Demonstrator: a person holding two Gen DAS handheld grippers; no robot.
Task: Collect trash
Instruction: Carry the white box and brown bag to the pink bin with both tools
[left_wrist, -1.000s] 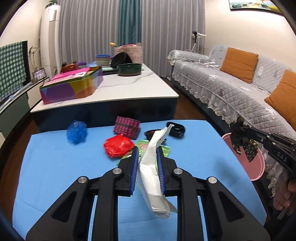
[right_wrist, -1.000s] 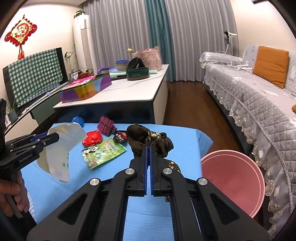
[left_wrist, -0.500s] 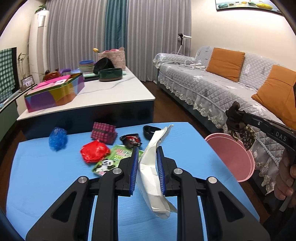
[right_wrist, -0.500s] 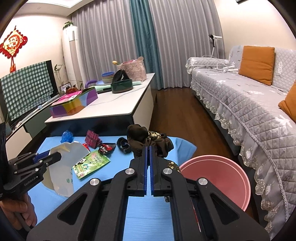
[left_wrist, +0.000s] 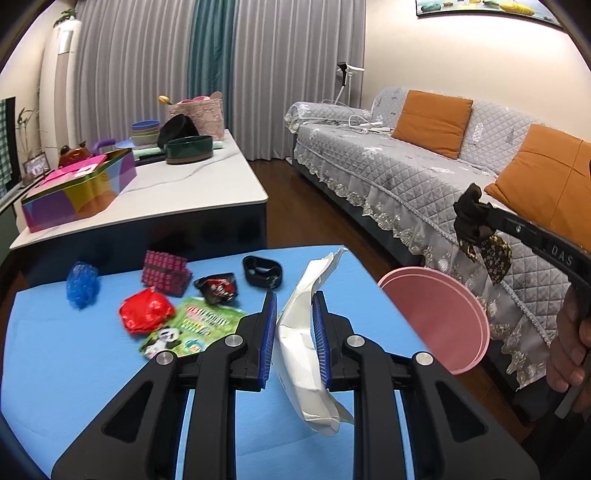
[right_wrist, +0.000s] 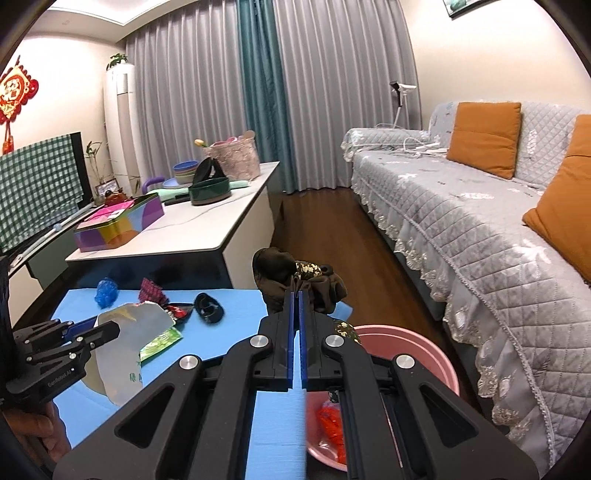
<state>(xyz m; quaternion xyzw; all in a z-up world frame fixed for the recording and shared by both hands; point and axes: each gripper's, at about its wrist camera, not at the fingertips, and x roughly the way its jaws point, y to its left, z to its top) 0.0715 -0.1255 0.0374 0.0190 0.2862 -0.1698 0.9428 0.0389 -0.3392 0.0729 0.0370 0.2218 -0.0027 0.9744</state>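
Crumpled white bag upright between fingers; dark wrapper — above pink bin

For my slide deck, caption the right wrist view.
Right gripper holds a dark wad above the pink bin.

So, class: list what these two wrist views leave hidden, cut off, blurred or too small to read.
- Pink plastic bin: right wrist view, the right gripper covers most of its contents; only something red shows.
- Crumpled dark brown wrapper: the same gripper hides its lower part.
- White foil pouch: left wrist view, the left gripper covers its sides; print unseen.
- Green panda packet: lettering too small.
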